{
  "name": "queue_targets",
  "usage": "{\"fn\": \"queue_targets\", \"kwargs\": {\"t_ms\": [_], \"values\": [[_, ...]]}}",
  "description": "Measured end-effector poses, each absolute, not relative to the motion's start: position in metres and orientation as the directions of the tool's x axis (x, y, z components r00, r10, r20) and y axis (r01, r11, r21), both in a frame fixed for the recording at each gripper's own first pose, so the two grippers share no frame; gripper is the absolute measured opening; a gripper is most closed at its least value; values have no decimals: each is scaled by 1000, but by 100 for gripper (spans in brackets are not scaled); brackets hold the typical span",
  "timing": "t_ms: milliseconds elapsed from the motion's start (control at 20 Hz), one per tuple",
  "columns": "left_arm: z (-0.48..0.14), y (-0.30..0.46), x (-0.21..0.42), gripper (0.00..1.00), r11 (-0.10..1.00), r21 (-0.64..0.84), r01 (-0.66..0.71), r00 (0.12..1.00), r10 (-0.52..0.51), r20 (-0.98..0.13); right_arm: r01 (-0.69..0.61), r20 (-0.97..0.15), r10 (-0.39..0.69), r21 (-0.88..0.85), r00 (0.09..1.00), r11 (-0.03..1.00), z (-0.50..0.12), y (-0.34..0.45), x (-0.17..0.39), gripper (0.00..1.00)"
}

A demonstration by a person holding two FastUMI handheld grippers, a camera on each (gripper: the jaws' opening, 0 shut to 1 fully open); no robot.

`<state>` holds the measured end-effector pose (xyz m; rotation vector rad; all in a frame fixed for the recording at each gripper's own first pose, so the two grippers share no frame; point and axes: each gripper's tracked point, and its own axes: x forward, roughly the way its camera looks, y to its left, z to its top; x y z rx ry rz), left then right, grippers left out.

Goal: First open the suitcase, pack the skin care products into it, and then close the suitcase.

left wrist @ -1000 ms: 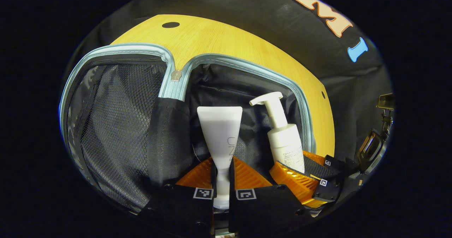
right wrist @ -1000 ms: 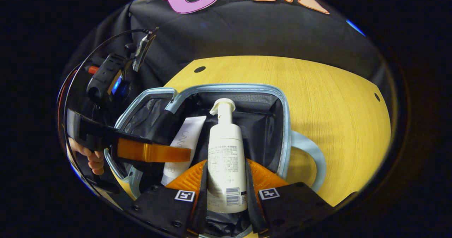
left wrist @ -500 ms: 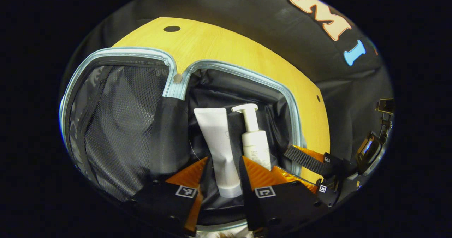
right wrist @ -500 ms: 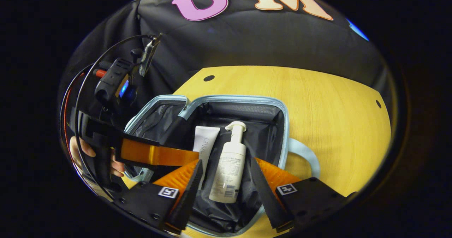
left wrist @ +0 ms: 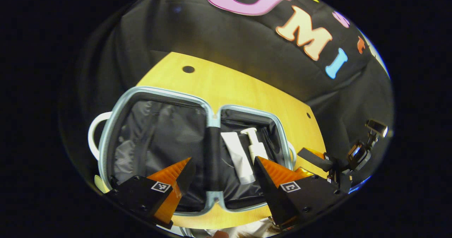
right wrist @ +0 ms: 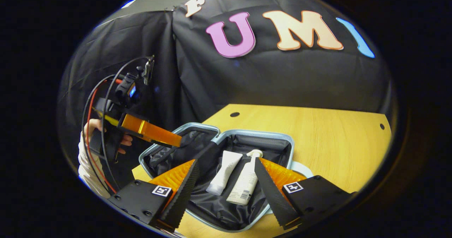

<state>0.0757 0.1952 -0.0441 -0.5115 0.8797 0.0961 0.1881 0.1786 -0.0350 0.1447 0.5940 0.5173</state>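
Presently: suitcase [right wrist: 247,209] open on bench [right wrist: 335,142], tube [right wrist: 223,176] and pump bottle [right wrist: 245,185] inside; soft-sided, light, best gripped by rim; both grippers' fingers open, empty.

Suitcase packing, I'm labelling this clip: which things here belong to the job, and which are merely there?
Part of the job:
suitcase, lying open
tube inside it
pump bottle beside the tube
left gripper, open
right gripper, open

Merely there:
wooden table

a wooden table [right wrist: 328,142] with small dark holes [right wrist: 234,114], perhaps screw holes, against black cloth [right wrist: 282,79].
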Motion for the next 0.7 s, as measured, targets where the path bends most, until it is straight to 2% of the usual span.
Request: {"fn": "queue_targets", "kwargs": {"t_ms": [250,300,350,400,500,550,700], "values": [[-36,311,13,96,877,-271,-397,664,71,-744,-466,-372,502,188,781,865,6,164,169,99],[-36,330,1,96,878,-241,-413,663,108,-741,-471,-355,505,184,786,863,13,162,163,96],[-37,348,-6,94,882,-212,-421,671,146,-727,-471,-345,504,179,792,864,18,159,158,99],[-38,364,-14,96,882,-190,-431,676,176,-715,-469,-331,502,178,799,865,22,157,153,99],[-46,385,-25,94,871,-190,-453,681,200,-704,-457,-311,495,190,812,869,27,151,140,96],[-52,395,-28,95,859,-210,-466,689,203,-696,-451,-301,492,199,817,870,27,149,135,99],[-76,418,-31,95,815,-315,-487,730,182,-659,-420,-289,465,206,837,884,28,138,113,96]]}}
